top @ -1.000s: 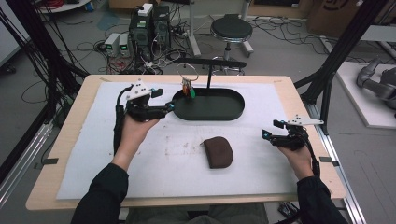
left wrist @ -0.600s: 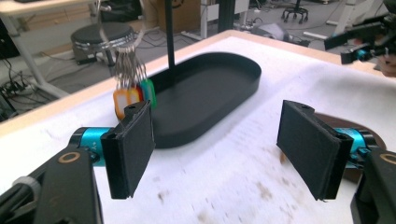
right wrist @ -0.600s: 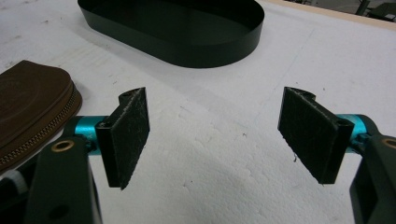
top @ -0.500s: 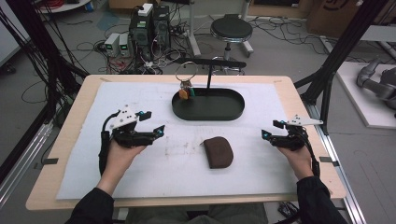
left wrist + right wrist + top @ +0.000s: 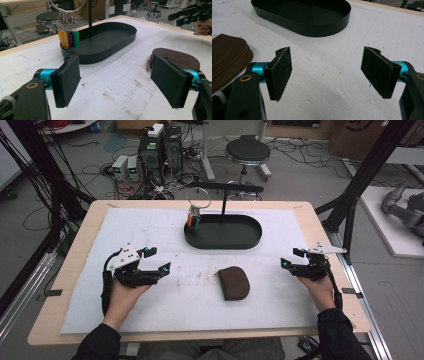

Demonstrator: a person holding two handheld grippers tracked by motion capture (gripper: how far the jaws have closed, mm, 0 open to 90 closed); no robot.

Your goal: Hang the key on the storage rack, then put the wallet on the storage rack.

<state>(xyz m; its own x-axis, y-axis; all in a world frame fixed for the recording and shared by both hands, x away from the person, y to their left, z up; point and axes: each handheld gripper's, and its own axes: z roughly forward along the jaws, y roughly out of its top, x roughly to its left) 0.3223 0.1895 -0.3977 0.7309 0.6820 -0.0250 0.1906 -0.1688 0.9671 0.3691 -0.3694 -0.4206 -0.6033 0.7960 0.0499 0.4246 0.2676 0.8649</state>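
A ring of keys with coloured tags (image 5: 194,216) (image 5: 68,37) hangs from the left end of a black stand's bar (image 5: 225,187), over the left end of the black oval tray (image 5: 250,242) (image 5: 112,47) (image 5: 312,27). A brown zipped pouch (image 5: 234,282) (image 5: 185,57) (image 5: 227,57) lies flat on the white mat in front of the tray. My left gripper (image 5: 157,260) (image 5: 117,82) rests low at the near left; its jaws have just been opening and nothing is between them. My right gripper (image 5: 289,258) (image 5: 329,72) (image 5: 192,15) is open and empty to the right of the pouch.
A stained white mat (image 5: 150,230) covers most of the wooden table (image 5: 60,320). Behind the table stand a stool (image 5: 247,152) and computer boxes (image 5: 160,145) among floor cables. Black frame posts (image 5: 365,175) rise at both sides.
My left gripper has drawn back from the key ring at the tray's left end to the near left and lower, with its jaws wider. The keys stay hanging. The right gripper has not moved.
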